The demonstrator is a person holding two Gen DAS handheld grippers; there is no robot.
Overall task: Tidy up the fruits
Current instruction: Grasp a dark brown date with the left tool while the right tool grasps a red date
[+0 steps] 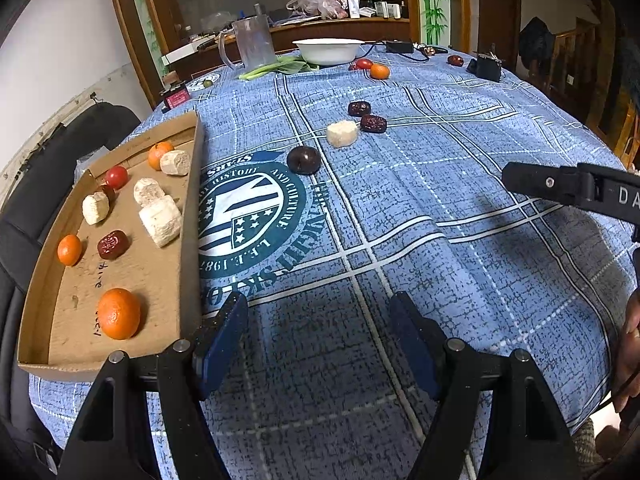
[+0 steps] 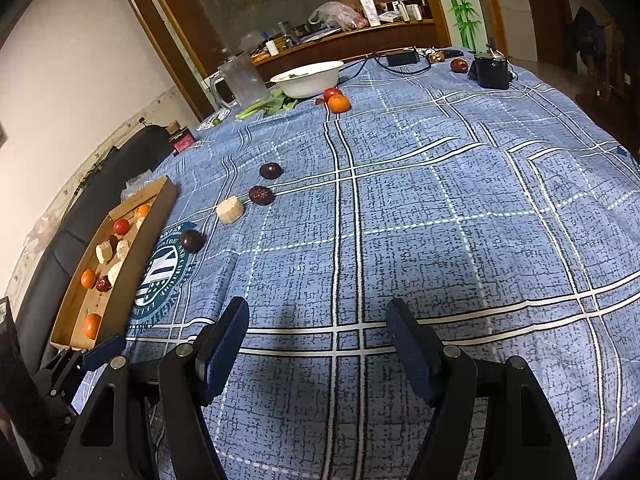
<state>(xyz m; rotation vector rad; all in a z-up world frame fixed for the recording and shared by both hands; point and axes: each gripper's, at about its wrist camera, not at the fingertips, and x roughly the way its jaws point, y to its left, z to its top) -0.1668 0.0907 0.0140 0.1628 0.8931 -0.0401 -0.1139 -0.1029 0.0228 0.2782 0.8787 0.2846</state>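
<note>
A cardboard tray lies at the table's left edge and holds oranges, a tomato, pale chunks and a red date. Loose on the blue cloth ahead are a dark round fruit, a pale chunk and two red dates. Far back, a tomato and an orange sit by a white bowl. My left gripper hovers open over bare cloth beside the tray. My right gripper is open too, with nothing between its fingers.
A glass mug and green leaves stand left of the bowl. A black box, a dark red fruit and cables lie at the far right. A black chair stands behind the tray.
</note>
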